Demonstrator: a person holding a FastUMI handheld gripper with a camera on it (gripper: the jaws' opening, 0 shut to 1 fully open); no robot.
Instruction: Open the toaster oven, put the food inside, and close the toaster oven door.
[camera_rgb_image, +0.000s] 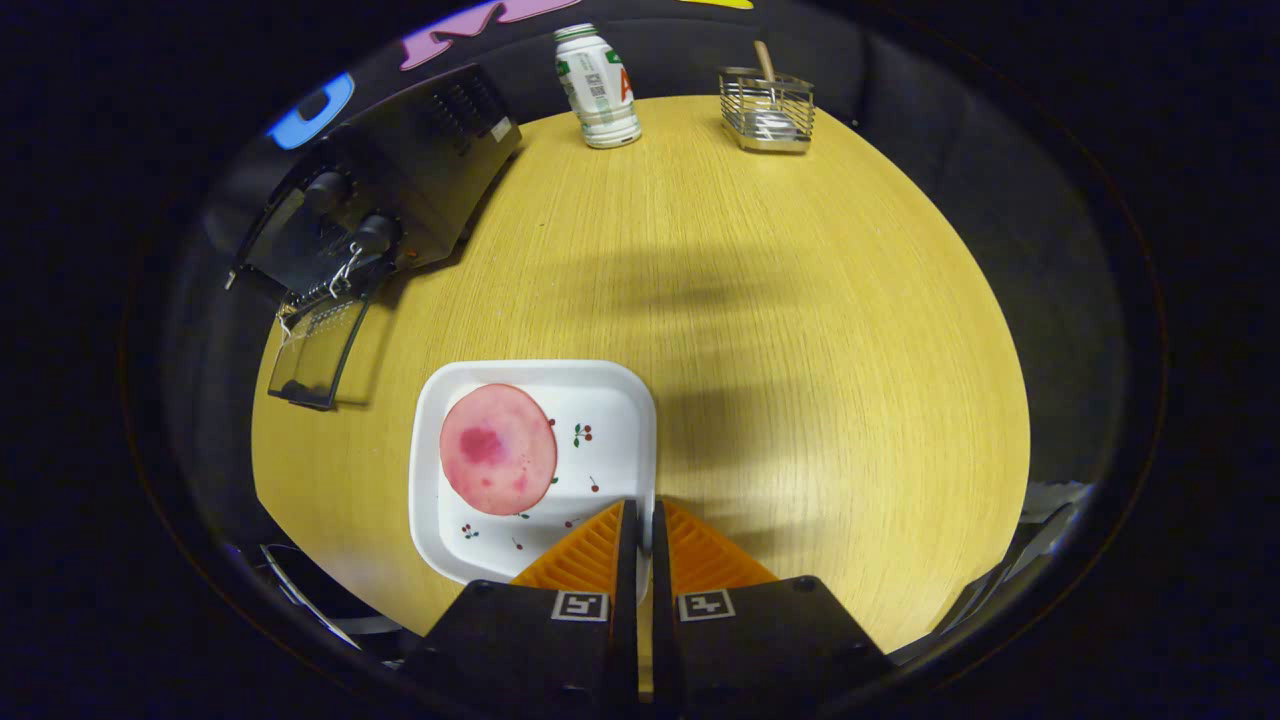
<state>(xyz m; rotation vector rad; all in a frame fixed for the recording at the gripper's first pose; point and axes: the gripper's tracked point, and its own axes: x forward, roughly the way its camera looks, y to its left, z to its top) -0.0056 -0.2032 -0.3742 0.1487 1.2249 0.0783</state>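
1. Gripper (643, 515) sits nearest, its two fingers drawn almost together with only a thin slit between them. The right rim of the plate (630, 400) runs into that slit at the fingertips, so the fingers appear to pinch the rim, though whether both press on it is hard to make out.
2. Plate is white and square with rounded corners and small cherry prints; it lies on the table (800, 350) just ahead of the fingers and to their left. Its near corner is hidden behind the left finger.
3. Food (498, 449), a round pink slice with a darker red blotch, lies flat on the plate's left half, ahead and left of the fingertips, not touching them.
4. Bare wooden table stretches ahead and to the right of the fingers, crossed by soft shadows.
5. Toaster oven (400, 190) stands farther off to the left, beyond the plate. Its door (315, 350) hangs open, swung down toward the table; the inside is dark and hard to read.
6. Bottle (598, 85), white with a label, stands upright at the table's far edge, ahead of the fingers.
7. Wire basket (767, 112) stands right of the bottle, with a wooden handle sticking up from it; its contents are unclear.
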